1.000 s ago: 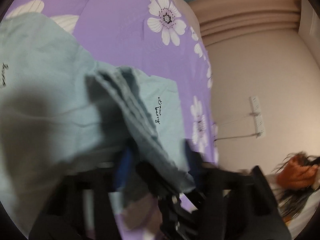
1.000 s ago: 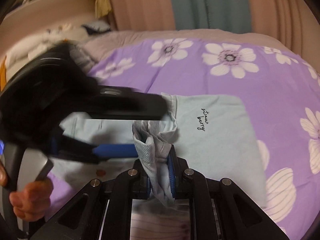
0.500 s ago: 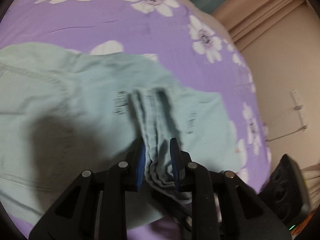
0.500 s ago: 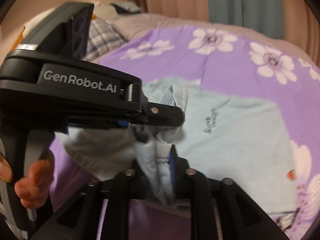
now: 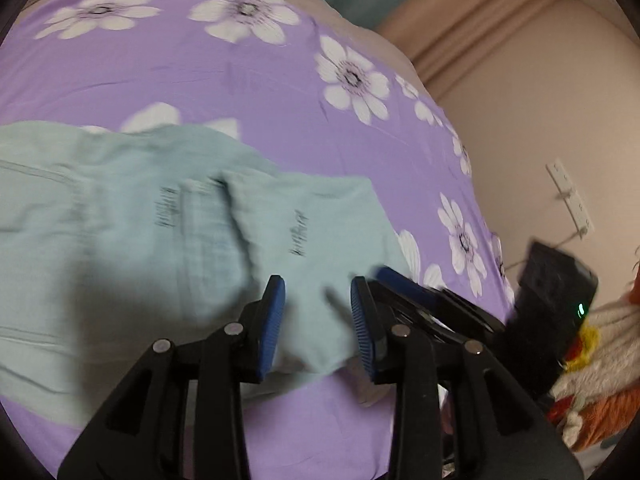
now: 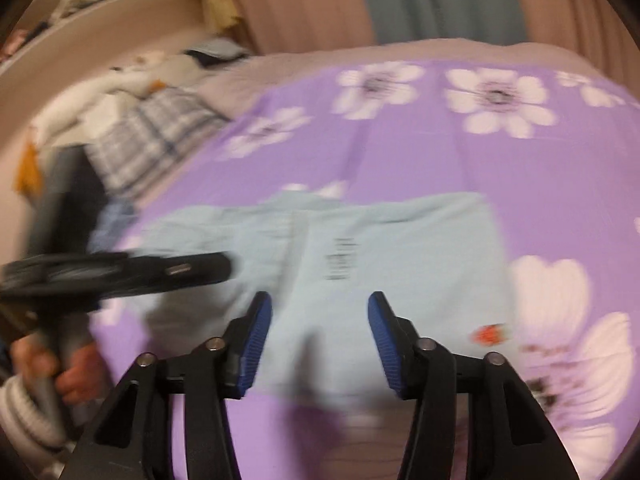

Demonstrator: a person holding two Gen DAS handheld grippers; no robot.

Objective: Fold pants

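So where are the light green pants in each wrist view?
Left wrist: pants fill the left and centre, reaching between the left gripper's opening jaws.
Right wrist: pants lie centre, beyond the right gripper.
Shared landmark: the purple flowered bedspread.

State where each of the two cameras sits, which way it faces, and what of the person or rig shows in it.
Left wrist: on the left gripper, facing down over the light green pants on the purple floral bedspread; its jaws are opening, empty; the right gripper shows.
Right wrist: on that gripper, open, above the same pants; the left gripper and a hand show.
Shared: pants, bedspread, each other's gripper.
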